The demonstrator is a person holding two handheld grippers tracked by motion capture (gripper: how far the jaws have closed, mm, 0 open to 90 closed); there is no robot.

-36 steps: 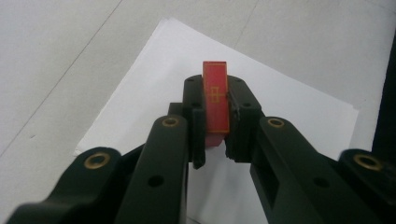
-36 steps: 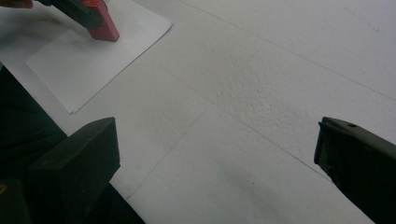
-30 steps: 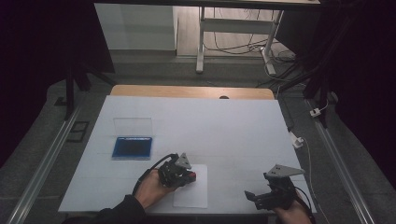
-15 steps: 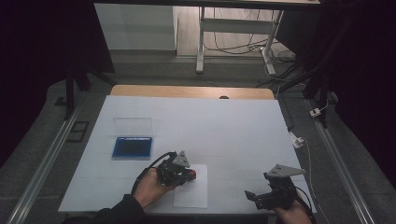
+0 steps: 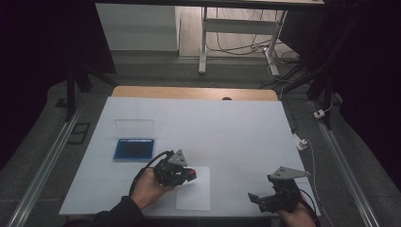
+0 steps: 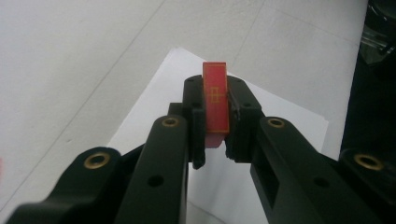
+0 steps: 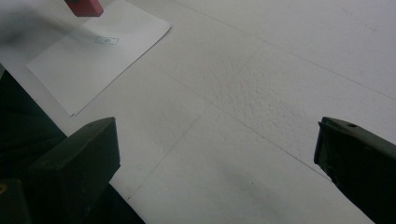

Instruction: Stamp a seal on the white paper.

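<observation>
**Red stamp held above the paper sheet, printed box just ahead**

High view: the left gripper (image 5: 182, 173) is seen near the front edge of the white surface (image 5: 227, 127), its jaws closed on a small red stamp (image 5: 190, 174). The stamp is held over the upper left part of a white paper sheet (image 5: 196, 196) that lies flat on the surface. Whether the stamp touches the sheet cannot be told from here. The right gripper (image 5: 257, 198) is parked well apart at the front right corner, so the left hand is clearly the nearer one to the sheet. A blue ink pad (image 5: 134, 149) with its clear lid (image 5: 135, 127) beside it lies farther back on the left.

Left gripper view: the stamp (image 6: 215, 98) is clamped between the two black jaws, its long axis running away from the camera along the jaws, a gold-lined face turned up. The sheet (image 6: 275, 116) is spread beneath and beyond the jaw tips.

Right gripper view: the right gripper's (image 7: 215, 158) jaws stand wide with nothing between them. At the far upper left the stamp (image 7: 86, 6) is seen above the sheet (image 7: 100, 51), and a small printed box (image 7: 106, 40) lies on the sheet just in front of and below it. The coming press is judged to turn on bringing the stamp down squarely over that box.
</observation>
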